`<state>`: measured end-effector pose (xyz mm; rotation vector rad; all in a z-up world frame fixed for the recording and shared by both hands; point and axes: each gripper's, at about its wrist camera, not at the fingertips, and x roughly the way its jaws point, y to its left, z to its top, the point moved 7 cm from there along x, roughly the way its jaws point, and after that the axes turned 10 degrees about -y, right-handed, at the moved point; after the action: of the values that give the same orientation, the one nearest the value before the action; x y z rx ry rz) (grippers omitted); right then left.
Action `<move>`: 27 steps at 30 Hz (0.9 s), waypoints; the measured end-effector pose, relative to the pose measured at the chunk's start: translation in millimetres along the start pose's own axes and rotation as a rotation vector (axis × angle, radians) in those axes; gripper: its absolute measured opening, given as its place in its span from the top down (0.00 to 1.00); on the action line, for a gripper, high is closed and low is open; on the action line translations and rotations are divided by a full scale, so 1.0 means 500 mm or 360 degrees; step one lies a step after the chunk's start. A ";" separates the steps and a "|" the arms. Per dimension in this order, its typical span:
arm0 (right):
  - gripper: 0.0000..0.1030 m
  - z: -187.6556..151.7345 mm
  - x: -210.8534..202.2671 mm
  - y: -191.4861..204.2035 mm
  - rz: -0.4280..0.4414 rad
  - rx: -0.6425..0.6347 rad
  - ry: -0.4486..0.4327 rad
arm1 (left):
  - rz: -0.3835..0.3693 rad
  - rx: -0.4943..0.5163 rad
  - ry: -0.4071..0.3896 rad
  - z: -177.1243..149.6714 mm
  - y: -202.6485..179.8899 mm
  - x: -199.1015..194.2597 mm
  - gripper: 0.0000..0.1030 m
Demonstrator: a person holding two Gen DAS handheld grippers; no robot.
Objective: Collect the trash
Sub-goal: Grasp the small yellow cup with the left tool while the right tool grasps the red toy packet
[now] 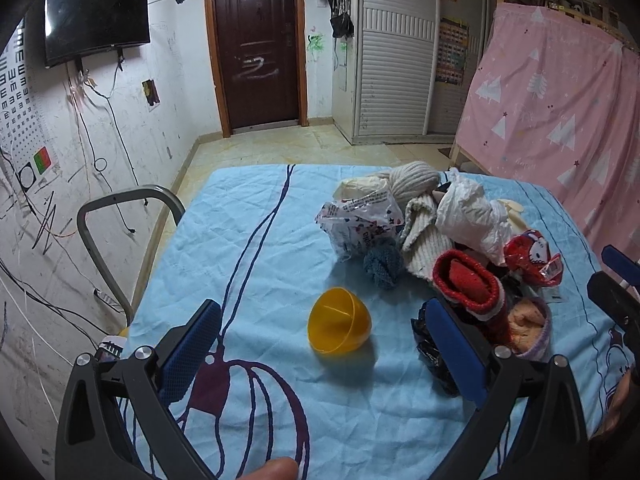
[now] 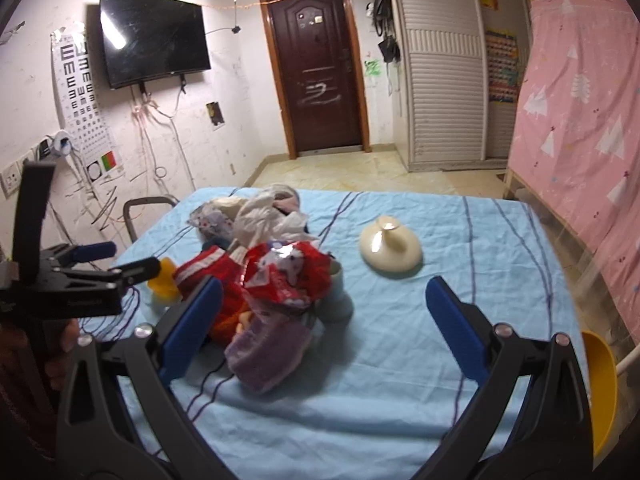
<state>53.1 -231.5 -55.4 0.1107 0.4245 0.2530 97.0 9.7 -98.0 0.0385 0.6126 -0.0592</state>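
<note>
Wrinkled light-blue sheet [image 1: 256, 216] fills the left wrist view, its far edge meeting bare tiled floor before a dark door [image 1: 256, 44]. The left gripper [image 1: 320, 344] has its blue-padded jaws spread wide, holding nothing. Between them lies a smooth yellow plastic half-shell [image 1: 339, 321], open side up, with flat cloth free to its left. To its right a heap [image 1: 432, 236] mixes crumpled white wrapper, printed plastic bag, knitted socks and glossy red packet.

From the right wrist, the right gripper [image 2: 324, 322] is likewise wide open and empty, over the heap's near side. A cream dome-shaped lid [image 2: 391, 249] sits apart on open sheet.
</note>
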 end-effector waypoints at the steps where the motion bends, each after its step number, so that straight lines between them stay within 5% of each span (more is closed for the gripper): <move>1: 0.06 0.001 0.007 0.002 0.0009 0.0001 0.0007 | -0.0001 -0.0001 0.0010 -0.001 0.002 0.007 0.10; 4: 0.06 0.004 0.024 0.009 0.0041 0.0000 0.0029 | -0.0009 -0.0006 0.0043 -0.007 0.003 0.028 0.13; 13: 0.07 0.005 0.086 0.029 0.0141 0.0008 0.0131 | -0.0070 -0.0014 0.0152 -0.028 0.002 0.084 0.48; 17: 0.36 -0.007 0.112 0.032 0.0142 0.0000 0.0211 | -0.0097 -0.0020 0.0188 -0.036 -0.003 0.099 0.68; 27: 0.63 0.003 0.092 0.015 0.0157 0.0032 0.0147 | -0.0099 -0.0036 0.0112 -0.018 0.001 0.063 0.68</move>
<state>92.4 -212.1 -70.8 0.1404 0.5142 0.3522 117.4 9.5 -123.7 -0.0005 0.6850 -0.1117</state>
